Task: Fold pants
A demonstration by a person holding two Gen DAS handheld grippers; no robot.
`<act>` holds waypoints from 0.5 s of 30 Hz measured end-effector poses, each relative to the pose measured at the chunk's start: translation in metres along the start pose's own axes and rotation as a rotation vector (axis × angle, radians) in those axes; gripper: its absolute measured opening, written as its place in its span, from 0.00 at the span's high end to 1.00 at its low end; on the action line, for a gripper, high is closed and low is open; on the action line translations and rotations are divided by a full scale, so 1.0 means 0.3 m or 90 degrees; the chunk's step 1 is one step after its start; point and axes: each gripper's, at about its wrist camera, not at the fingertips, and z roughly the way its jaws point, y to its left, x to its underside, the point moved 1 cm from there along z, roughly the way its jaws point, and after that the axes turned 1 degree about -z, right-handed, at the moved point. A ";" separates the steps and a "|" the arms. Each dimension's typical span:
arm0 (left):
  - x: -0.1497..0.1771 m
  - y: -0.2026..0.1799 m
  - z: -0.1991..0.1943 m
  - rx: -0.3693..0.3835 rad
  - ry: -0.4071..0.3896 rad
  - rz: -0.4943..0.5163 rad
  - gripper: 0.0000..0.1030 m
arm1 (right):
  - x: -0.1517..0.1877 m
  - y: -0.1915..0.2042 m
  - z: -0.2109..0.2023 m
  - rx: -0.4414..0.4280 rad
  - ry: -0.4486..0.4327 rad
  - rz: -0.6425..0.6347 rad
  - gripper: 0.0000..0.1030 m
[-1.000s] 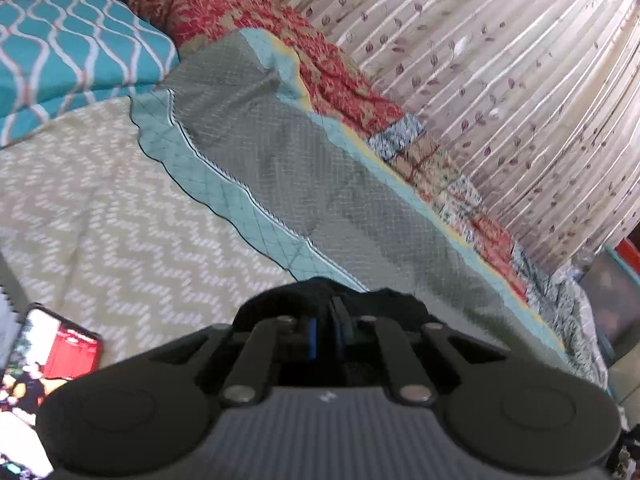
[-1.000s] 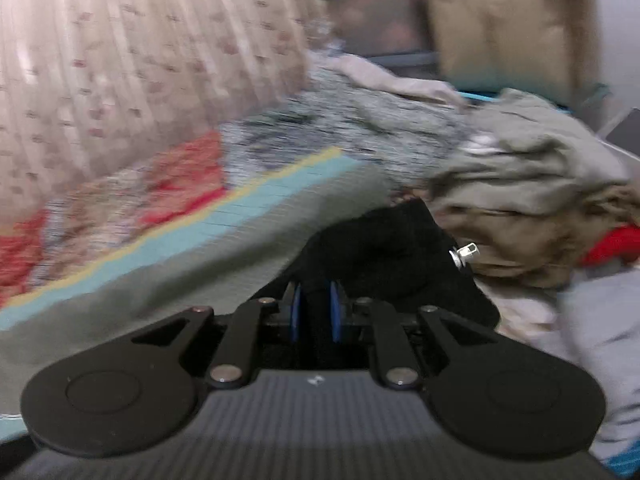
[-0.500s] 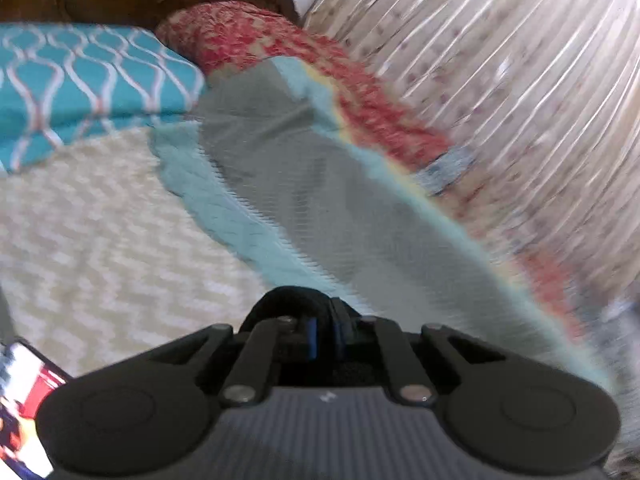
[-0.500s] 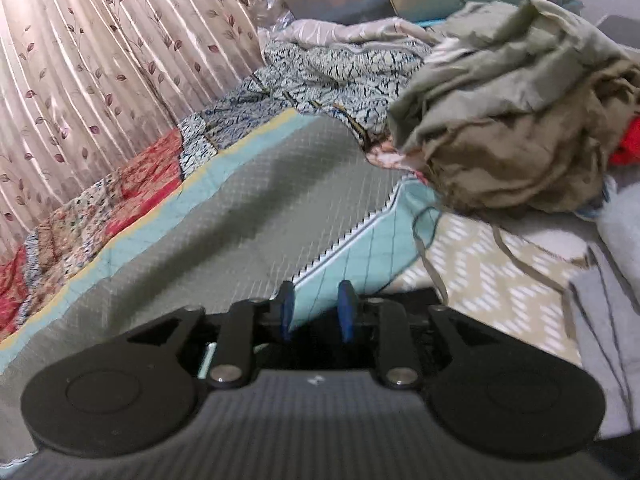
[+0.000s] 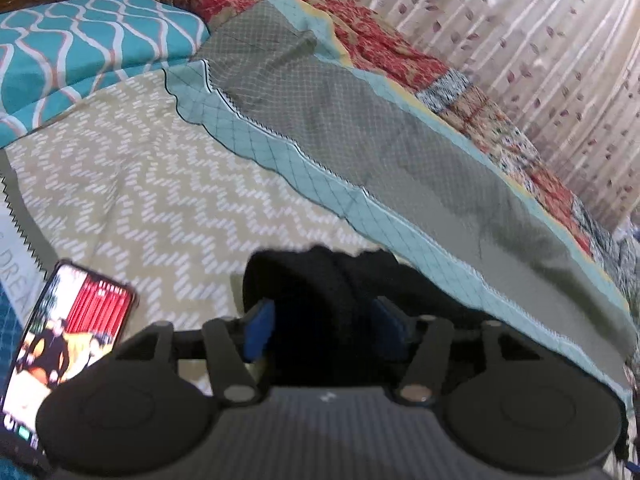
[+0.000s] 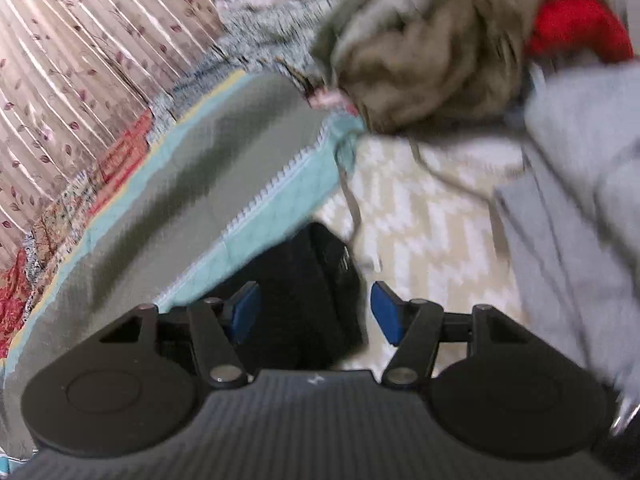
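Note:
The black pants (image 5: 320,280) lie bunched on the beige chevron bedspread (image 5: 140,184), against the edge of a grey and teal quilt (image 5: 360,152). My left gripper (image 5: 326,330) is open, its blue pads on either side of the black cloth. In the right wrist view the pants (image 6: 316,280) lie between the spread blue pads of my right gripper (image 6: 316,314), which is open too. Neither gripper grips the cloth.
A lit phone (image 5: 68,340) lies at the left on the bedspread. A teal patterned pillow (image 5: 80,48) is at the far left. A heap of tan, red and grey clothes (image 6: 460,48) lies at the right. A curtain (image 5: 540,40) hangs behind the bed.
Both grippers were shut on the black pants a second ago. They have opened, the right one first, and the pants now lie on the bed.

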 end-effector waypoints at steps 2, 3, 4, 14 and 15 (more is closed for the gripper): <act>0.018 -0.010 -0.003 -0.003 0.018 0.020 0.46 | 0.029 -0.003 0.042 0.024 0.026 0.004 0.46; 0.027 -0.013 -0.006 -0.010 0.025 0.025 0.47 | 0.035 0.014 0.043 0.039 0.016 -0.019 0.73; 0.034 -0.013 -0.009 -0.015 0.031 0.026 0.47 | 0.028 0.030 0.043 0.048 0.022 -0.039 0.74; 0.032 0.010 -0.064 -0.022 0.032 0.006 0.47 | -0.198 0.093 -0.066 0.151 -0.108 -0.099 0.82; 0.034 0.010 -0.074 -0.018 0.032 0.008 0.46 | -0.188 0.088 -0.063 0.183 -0.105 -0.109 0.80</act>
